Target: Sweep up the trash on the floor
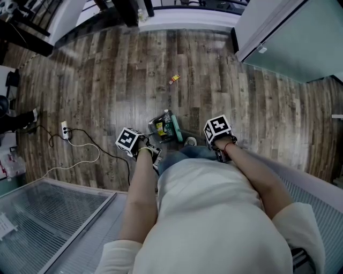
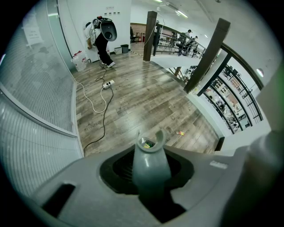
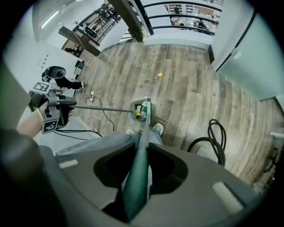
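Observation:
A dark dustpan holding a bottle and wrappers stands on the wood floor by my feet. Its grey handle runs up between the jaws of my left gripper, which is shut on it. My right gripper is shut on the green broom handle. The broom head rests against the dustpan's right side. A small yellow-and-red scrap lies loose on the floor farther out, also seen as the scrap and the scrap. From above, the left gripper and right gripper flank the pan.
A power strip with white and black cables lies at the left. A glass partition borders the near left. A black hose coil sits to my right. Another person stands far off. A railing closes the far side.

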Demonstrator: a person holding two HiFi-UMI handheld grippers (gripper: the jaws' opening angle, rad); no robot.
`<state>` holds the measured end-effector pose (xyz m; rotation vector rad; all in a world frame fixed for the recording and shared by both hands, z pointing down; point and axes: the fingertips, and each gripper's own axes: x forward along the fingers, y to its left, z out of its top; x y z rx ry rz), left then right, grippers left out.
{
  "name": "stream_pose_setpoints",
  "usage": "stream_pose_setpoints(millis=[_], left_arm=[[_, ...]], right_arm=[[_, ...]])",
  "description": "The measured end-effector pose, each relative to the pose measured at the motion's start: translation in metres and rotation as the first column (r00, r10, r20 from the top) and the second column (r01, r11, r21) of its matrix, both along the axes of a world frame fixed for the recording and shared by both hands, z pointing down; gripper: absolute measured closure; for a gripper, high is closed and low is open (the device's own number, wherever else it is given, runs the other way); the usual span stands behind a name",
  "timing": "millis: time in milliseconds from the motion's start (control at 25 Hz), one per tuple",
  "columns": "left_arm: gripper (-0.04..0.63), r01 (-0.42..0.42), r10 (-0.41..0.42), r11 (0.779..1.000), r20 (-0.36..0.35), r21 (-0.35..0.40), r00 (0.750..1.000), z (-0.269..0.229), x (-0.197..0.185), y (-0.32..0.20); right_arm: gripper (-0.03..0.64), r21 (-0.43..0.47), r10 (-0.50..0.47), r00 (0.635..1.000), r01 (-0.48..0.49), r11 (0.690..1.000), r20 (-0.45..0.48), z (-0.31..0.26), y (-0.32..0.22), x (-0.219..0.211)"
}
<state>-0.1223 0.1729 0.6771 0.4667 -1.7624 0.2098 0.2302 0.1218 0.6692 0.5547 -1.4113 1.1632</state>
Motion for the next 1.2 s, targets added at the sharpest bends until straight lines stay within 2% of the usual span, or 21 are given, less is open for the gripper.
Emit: stream_pose_setpoints(millis=[280, 480, 720, 1000, 1200], left_arm=[[0.502, 0.003, -0.003, 1.000, -0.010, -0.005, 1.000, 0.001, 0.002, 0.002], [0.502, 0.001, -0.001, 1.000, 0.010, 0.002, 1.000, -0.004, 0.000, 0.000], [0.500, 0.001, -0.001, 1.000, 0.003, 0.005, 1.000, -0.007, 0.001, 0.002], [0.497, 0.000, 0.000, 1.000, 0.003, 0.010, 1.000, -0.007, 0.001, 0.001], [0.495, -0.002, 0.002, 1.000, 0.002, 0.013, 1.000, -0.006, 0.001, 0.002]], right_arm=[[0.522, -0.010, -0.069, 0.997, 0.069, 0.998, 0.022, -0.004, 0.007, -0.006], [0.522, -0.028, -0.114, 0.992, 0.115, 0.993, 0.050, -0.005, 0.012, -0.012], [0.522, 0.000, -0.182, 0.982, 0.182, 0.983, 0.056, -0.009, 0.012, -0.015], [0.522, -0.004, -0.123, 0.991, 0.123, 0.992, 0.043, -0.007, 0.007, -0.010], [0.522, 0.044, -0.153, 0.988, 0.152, 0.987, 0.007, -0.005, -0.001, -0.006]])
